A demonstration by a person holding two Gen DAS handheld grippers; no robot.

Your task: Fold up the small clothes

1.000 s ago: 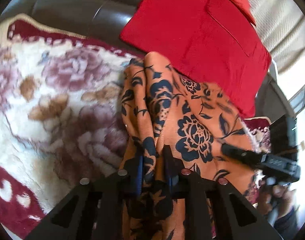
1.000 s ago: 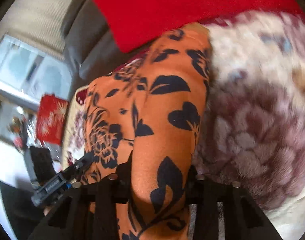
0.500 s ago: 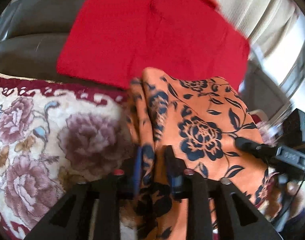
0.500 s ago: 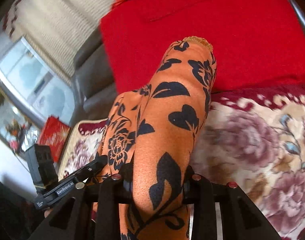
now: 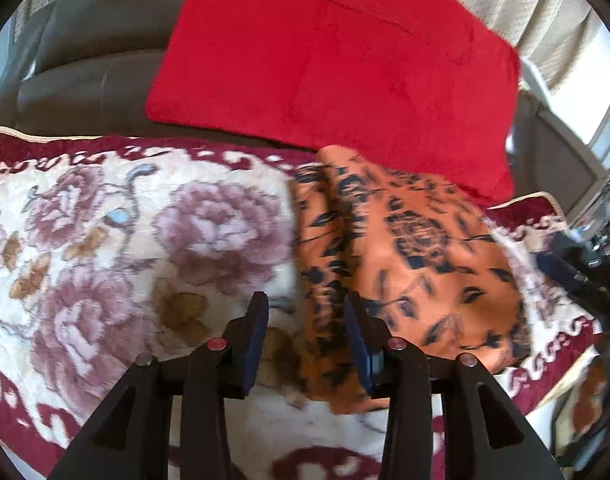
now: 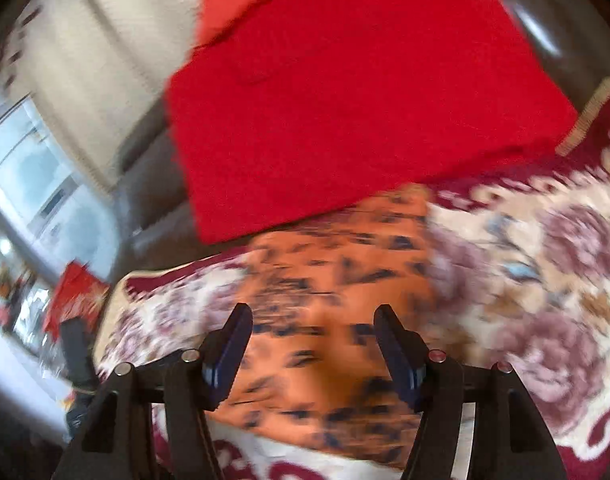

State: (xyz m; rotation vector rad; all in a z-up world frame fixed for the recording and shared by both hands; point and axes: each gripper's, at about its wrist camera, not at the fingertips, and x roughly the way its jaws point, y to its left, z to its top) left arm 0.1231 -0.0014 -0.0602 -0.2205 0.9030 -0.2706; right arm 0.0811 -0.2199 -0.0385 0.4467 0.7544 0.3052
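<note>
The orange floral garment (image 5: 417, 264) is observed lying in a folded heap on the floral blanket (image 5: 117, 240), with its far edge touching the lower edge of the red cushion (image 5: 337, 56). The cushion is seen propped against the dark sofa back (image 5: 89, 52), beyond the garment.

The left claw (image 5: 305, 312) is recorded with its fingers spread. The garment's left border is seen between the fingers in this view, but no pinch is made on it; bare blanket is visible beside the left finger (image 5: 257, 320).

The right claw (image 6: 313, 328) is likewise recorded spread wide, nothing being gripped. The garment (image 6: 329, 304) is seen through the gap between its fingers, lying on the blanket (image 6: 545, 272) just before the cushion (image 6: 345, 100). Whether the fingertips touch the cloth cannot be told, as both views are blurred.

The right claw's body is partly visible at the right of the garment in the left wrist view. Pale curtains (image 6: 105, 60) are noted behind the cushion.
</note>
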